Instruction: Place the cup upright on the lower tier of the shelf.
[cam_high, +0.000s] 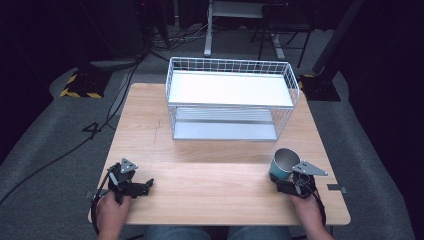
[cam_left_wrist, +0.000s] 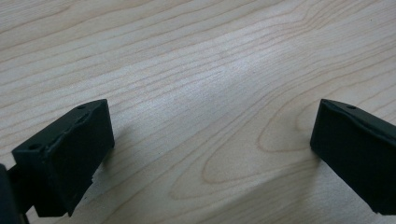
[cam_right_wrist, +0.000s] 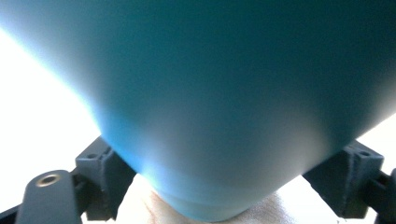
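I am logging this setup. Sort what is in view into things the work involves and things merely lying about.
Likely in the work:
teal cup, between the right gripper's jaws
white wire rack on the table
left gripper, open over bare wood

Lying about:
cables on the floor
desk legs behind

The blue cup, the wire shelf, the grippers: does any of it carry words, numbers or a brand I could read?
None can be read: the blue cup is plain, the white wire shelf and wooden table bear no print, and no marking is legible on the left gripper or the right gripper.
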